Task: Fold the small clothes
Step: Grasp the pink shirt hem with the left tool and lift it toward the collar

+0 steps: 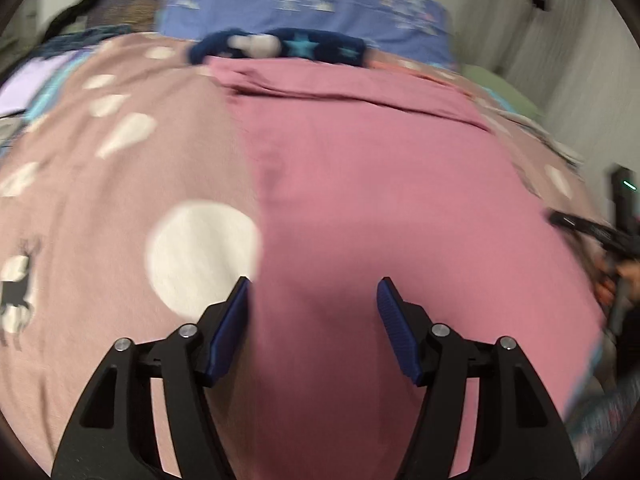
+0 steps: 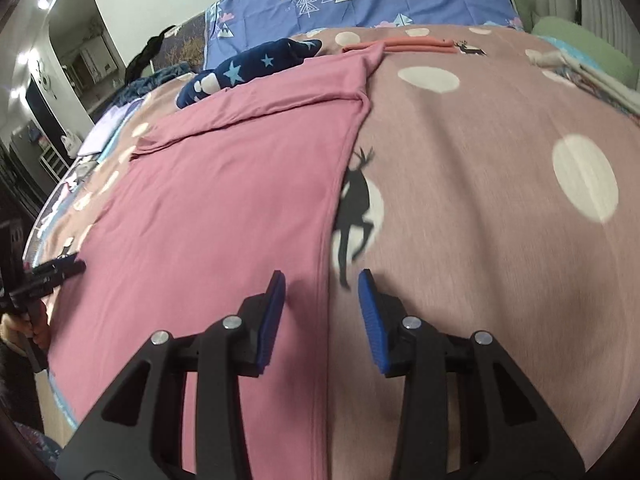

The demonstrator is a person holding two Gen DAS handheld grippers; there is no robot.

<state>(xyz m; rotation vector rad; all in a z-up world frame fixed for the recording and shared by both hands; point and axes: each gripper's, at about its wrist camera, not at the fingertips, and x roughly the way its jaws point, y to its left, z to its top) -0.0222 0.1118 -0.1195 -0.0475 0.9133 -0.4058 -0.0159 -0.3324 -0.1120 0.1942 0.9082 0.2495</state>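
Across near half of bedspread (image 2: pixel 480 160), pink garment (image 2: pixel 224 200) lies flat, ready for fold. Your left gripper (image 1: pixel 312 308) straddles its left edge, jaws apart, empty. Your right gripper (image 2: pixel 322 304) straddles its right edge, jaws apart, nothing held.

The left gripper (image 1: pixel 313 292), black-framed with blue ribbed pads, hangs with its jaws spread wide and nothing between them; its left pad (image 1: pixel 228 334) sits over the left edge of the flat pink garment (image 1: pixel 360 208), its right pad over the cloth itself. The right gripper (image 2: pixel 322 284), of the same build, also stands parted and empty, straddling that garment's right edge. In the right wrist view the left gripper's tips show low at the garment's left side, held by a hand (image 2: pixel 16 326).
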